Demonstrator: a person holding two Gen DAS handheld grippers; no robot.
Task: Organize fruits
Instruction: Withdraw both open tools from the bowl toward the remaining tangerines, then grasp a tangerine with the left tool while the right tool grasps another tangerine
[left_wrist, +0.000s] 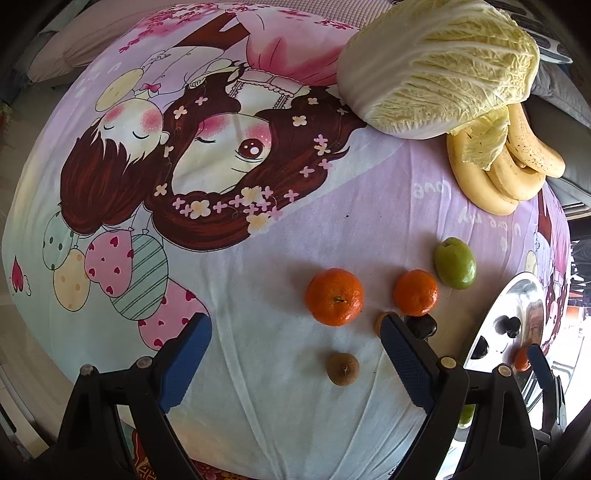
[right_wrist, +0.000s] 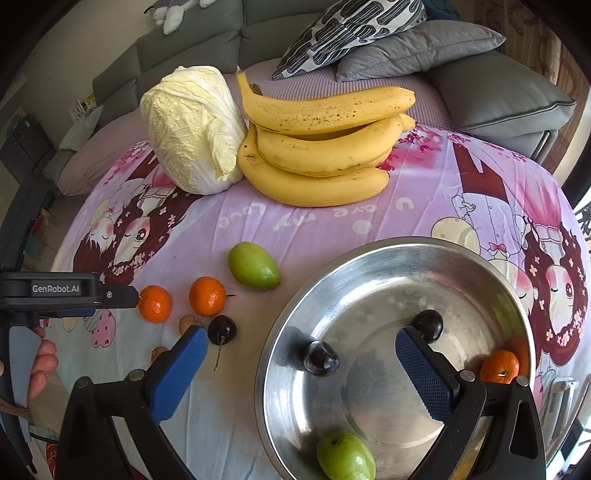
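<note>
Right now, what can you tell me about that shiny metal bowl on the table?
The metal bowl is wide, shallow and looks like polished steel, mirroring what lies inside. It sits upright on the cartoon-print cloth, to the right of the loose fruit. Inside lie two dark cherries, a green fruit near its front rim and a small orange by its right wall. The right tongs hover open over it, one finger above the cloth.

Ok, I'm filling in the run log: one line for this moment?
left hand-held gripper: open, empty | right hand-held gripper: open over steel bowl | bowl: two cherries, green fruit, tangerine
</note>
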